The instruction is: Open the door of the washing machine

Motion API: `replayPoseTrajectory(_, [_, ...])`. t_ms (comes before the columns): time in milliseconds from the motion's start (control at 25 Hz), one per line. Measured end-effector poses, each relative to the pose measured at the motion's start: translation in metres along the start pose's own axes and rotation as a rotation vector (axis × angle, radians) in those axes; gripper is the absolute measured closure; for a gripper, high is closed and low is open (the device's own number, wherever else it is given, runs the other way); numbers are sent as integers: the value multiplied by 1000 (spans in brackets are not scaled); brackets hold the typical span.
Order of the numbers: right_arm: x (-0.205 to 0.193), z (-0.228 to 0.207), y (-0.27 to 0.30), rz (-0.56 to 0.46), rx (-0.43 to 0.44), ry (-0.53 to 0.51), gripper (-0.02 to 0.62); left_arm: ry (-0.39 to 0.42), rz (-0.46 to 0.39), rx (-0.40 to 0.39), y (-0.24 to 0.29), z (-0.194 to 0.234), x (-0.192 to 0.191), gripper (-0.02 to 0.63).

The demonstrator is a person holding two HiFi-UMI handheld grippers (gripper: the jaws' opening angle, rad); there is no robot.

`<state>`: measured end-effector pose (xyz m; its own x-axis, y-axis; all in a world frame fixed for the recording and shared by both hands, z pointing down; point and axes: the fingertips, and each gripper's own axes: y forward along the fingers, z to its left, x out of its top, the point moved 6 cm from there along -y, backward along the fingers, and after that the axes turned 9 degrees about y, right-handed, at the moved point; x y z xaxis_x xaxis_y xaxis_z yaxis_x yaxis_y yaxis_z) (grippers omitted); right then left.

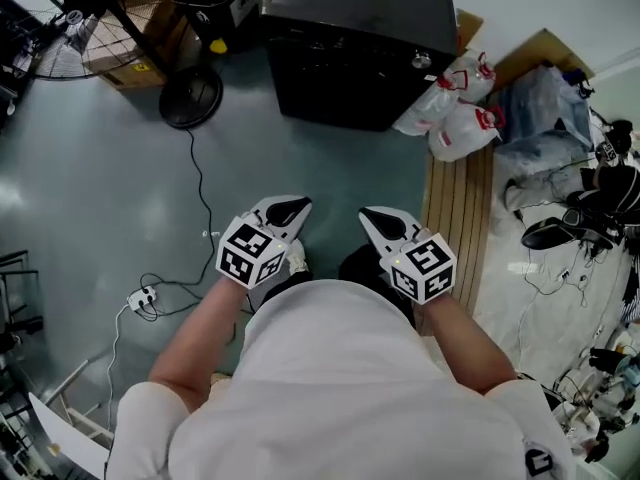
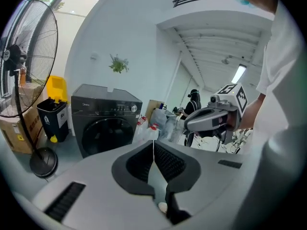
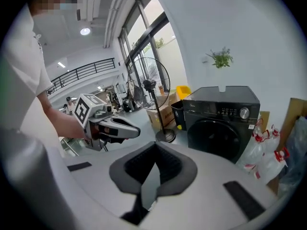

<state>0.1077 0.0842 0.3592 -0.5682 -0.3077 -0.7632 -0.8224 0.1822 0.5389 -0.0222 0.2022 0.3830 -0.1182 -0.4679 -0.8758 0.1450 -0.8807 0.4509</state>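
A black front-loading washing machine [image 1: 355,43] stands against the far wall, its round door [image 2: 106,133] shut; it also shows in the right gripper view [image 3: 221,121]. I hold both grippers close to my body, well short of the machine. My left gripper [image 1: 288,211] is shut with nothing between its jaws, tips touching [image 2: 153,143]. My right gripper [image 1: 380,223] is also shut and empty [image 3: 154,150]. Each gripper appears in the other's view.
A standing fan [image 1: 190,93] with a trailing cable is left of the machine, beside a black bin [image 1: 215,8] with a yellow lid and cardboard boxes. White plastic bags [image 1: 460,108] lie right of the machine by a wooden strip. Clutter fills the right side.
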Motion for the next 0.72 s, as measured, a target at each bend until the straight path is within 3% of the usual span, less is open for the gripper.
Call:
replayPoseTrajectory(200, [11,-18,11,26,5,-6,586,-25,5,9,23,34,5,588])
replayPoseTrajectory(720, [66,-127,19,17,35,-10,586,-10,81,115,118,107,49,588])
